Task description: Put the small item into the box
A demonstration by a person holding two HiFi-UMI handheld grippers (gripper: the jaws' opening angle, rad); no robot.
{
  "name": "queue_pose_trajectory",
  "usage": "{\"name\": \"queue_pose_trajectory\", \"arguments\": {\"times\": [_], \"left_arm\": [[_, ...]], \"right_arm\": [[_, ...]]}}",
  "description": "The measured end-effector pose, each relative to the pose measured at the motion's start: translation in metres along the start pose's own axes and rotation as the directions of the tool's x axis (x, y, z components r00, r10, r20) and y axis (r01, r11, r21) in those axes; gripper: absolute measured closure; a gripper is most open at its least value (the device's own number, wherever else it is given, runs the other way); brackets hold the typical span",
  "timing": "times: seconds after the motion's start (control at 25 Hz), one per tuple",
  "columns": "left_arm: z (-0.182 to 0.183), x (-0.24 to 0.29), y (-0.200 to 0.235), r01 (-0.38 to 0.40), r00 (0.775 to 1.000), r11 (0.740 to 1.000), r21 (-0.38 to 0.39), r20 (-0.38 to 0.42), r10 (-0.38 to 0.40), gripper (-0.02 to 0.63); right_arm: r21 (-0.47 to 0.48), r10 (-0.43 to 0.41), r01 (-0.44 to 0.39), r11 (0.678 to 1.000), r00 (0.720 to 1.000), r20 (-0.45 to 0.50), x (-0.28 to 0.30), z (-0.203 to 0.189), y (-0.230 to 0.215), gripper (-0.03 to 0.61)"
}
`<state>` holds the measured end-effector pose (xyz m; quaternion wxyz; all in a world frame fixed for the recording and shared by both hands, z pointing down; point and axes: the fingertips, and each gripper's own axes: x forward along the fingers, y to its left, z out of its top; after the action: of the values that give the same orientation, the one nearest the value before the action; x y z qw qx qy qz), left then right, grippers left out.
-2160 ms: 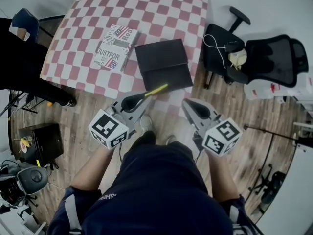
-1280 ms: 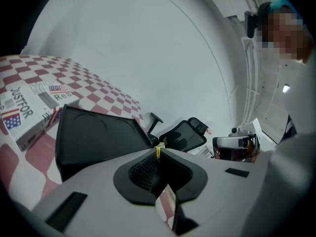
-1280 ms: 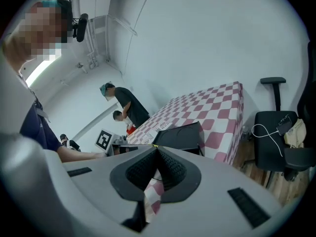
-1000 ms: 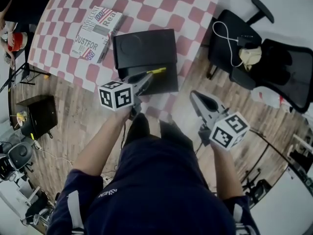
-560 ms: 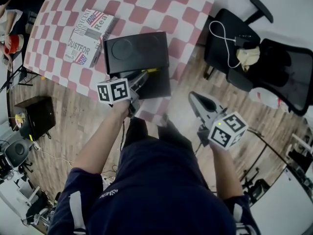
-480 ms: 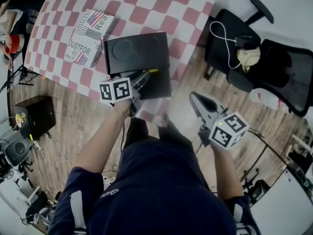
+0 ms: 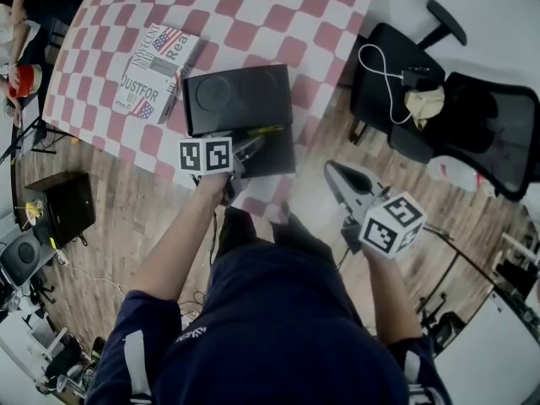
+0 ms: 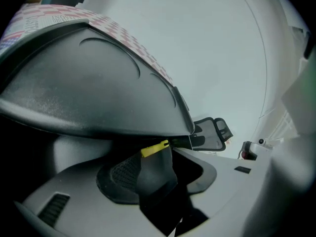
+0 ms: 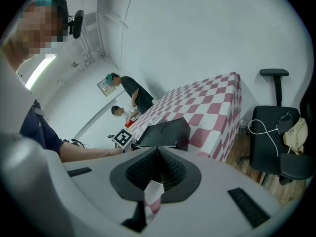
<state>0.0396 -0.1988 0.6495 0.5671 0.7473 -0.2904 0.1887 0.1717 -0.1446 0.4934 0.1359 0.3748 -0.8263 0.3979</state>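
A black box [image 7: 272, 148] stands open at the near edge of the checkered table, its lid [image 7: 237, 99] tipped back. A thin yellow item [image 7: 266, 130] lies across the box just below the lid. My left gripper [image 7: 251, 147] reaches into the box from the near side. In the left gripper view its jaws are opening, and the yellow item [image 8: 154, 148] shows at their far end under the lid [image 8: 94, 93] with a dark gap beside it. My right gripper [image 7: 331, 169] hangs over the floor to the right of the box, shut and empty [image 9: 157, 151].
A book [image 7: 152, 70] lies on the checkered table [image 7: 278, 15] left of the box. A black office chair [image 7: 439, 99] with a white cable stands at the right. A black case [image 7: 63, 205] sits on the wooden floor at the left. Two people [image 9: 129, 95] are beyond the table.
My left gripper carried the yellow item from the table's edge to the open box. Its cube has since drawn back slightly while the item stays by the lid. The right gripper hardly moved.
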Motion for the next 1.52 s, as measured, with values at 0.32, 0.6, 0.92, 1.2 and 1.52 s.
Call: {"name": "queue_pose_trajectory", "arguments": {"times": [0.32,0.6,0.92,1.2,1.52], "left_arm": [[0.0,-0.031,-0.002,0.0,1.0,0.998,0.063,-0.005,0.0,0.377],[0.009,-0.083,-0.059,0.072,0.994,0.914,0.399,0.046,-0.098,0.488],[0.026,-0.153,-0.105,0.036,0.975,0.741,0.67,0.139,-0.173,0.561],[0.029,-0.199,-0.12,0.006,0.963,0.683,0.731,0.179,-0.199,0.568],[0.019,-0.228,-0.118,0.0,0.954,0.668,0.744,0.199,-0.222,0.572]], "right_arm": [[-0.023,-0.003,0.003,1.0,1.0,0.013,0.008,0.006,0.02,0.561],[-0.065,-0.011,0.015,0.998,0.998,0.061,0.012,0.023,0.045,0.561],[-0.097,-0.032,0.043,0.994,0.993,0.113,0.017,0.033,0.073,0.561],[-0.13,-0.021,0.041,0.991,0.989,0.147,0.022,0.038,0.103,0.561],[-0.154,-0.021,0.052,0.987,0.98,0.196,0.016,0.037,0.129,0.562]]}}
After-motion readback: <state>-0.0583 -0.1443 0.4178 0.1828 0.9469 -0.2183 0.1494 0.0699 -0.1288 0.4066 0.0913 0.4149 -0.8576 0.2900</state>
